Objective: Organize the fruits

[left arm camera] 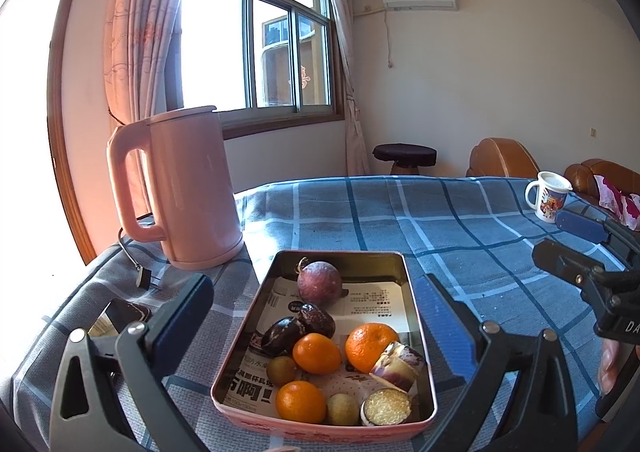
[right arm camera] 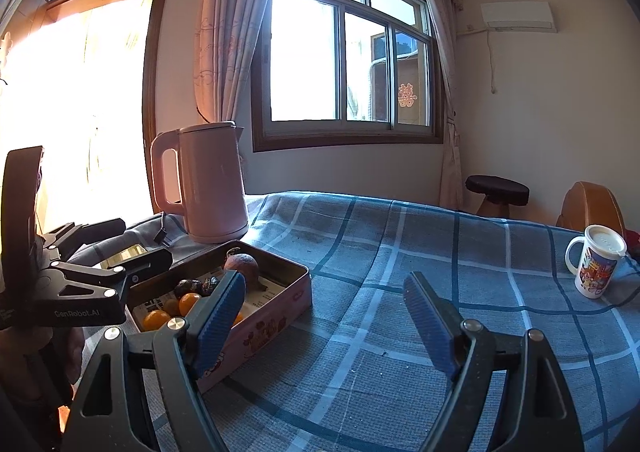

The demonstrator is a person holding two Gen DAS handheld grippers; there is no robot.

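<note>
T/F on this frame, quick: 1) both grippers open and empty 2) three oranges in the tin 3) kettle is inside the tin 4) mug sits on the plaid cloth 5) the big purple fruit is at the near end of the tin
1) Both grippers are open and empty. True: the left gripper and the right gripper stand wide with nothing between the pads.
2) Three oranges lie in the tin. True: one orange sits mid-tin, with one to its right and one nearer.
3) The kettle is inside the tin. False: the pink kettle stands on the cloth beyond the tin's far left corner.
4) The mug sits on the plaid cloth. True: the mug stands on the plaid cloth, far right.
5) The big purple fruit is at the near end. False: the purple fruit lies at the tin's far end.
</note>
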